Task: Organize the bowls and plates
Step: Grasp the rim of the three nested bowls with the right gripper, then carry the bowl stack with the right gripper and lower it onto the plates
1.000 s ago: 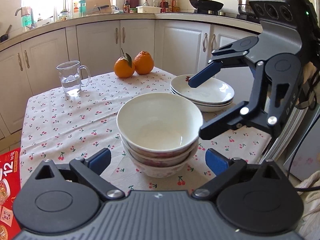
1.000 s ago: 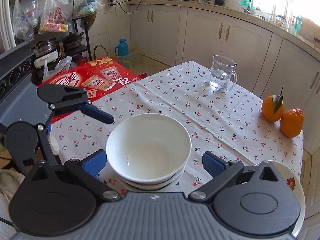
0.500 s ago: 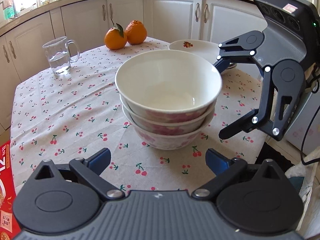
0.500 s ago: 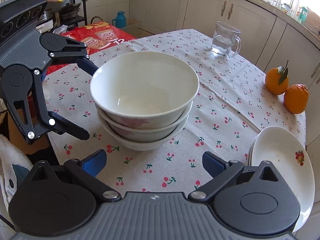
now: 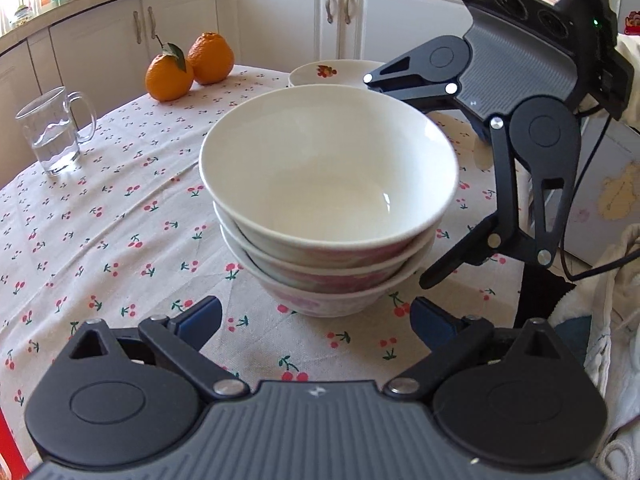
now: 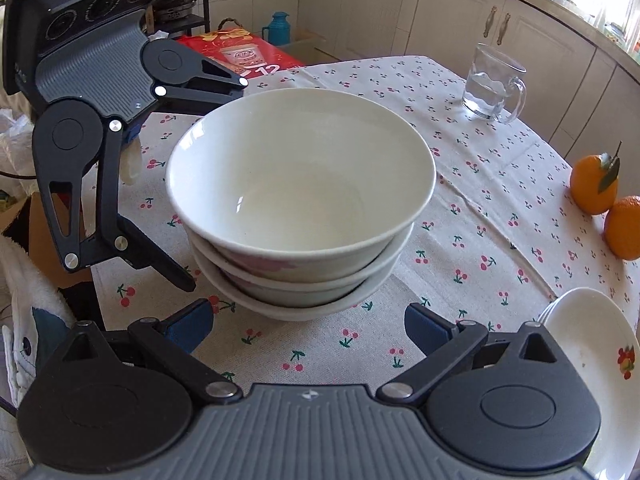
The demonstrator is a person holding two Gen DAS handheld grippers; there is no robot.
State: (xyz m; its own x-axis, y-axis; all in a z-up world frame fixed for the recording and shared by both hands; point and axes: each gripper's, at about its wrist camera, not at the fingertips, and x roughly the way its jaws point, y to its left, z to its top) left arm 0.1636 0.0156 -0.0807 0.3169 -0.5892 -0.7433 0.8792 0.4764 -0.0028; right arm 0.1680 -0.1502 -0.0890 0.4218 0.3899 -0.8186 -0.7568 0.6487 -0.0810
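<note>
Three white bowls with pink flowers stand nested in a stack (image 5: 328, 184) (image 6: 300, 184) on the cherry-print tablecloth (image 5: 120, 232). My left gripper (image 5: 314, 307) is low at the foot of the stack, its jaws wide and closing, and its blue pads touch nothing. My right gripper (image 6: 308, 312) faces it from the opposite side, open, with the stack just ahead of its fingertips. In each view the other gripper's fingers reach around the side of the stack. A stack of white plates (image 5: 332, 72) (image 6: 592, 340) with a fruit print sits beyond the bowls.
Two oranges (image 5: 188, 64) and a glass mug (image 5: 52, 132) of water stand farther back on the table. A red carton (image 6: 248, 56) lies past the table's edge. White cabinets ring the room. A white cloth (image 5: 616, 280) hangs at the right.
Both grippers have sunk and drawn in on the bowl stack, which now fills more of each view. Each gripper's fingers have come around a side of the stack.
</note>
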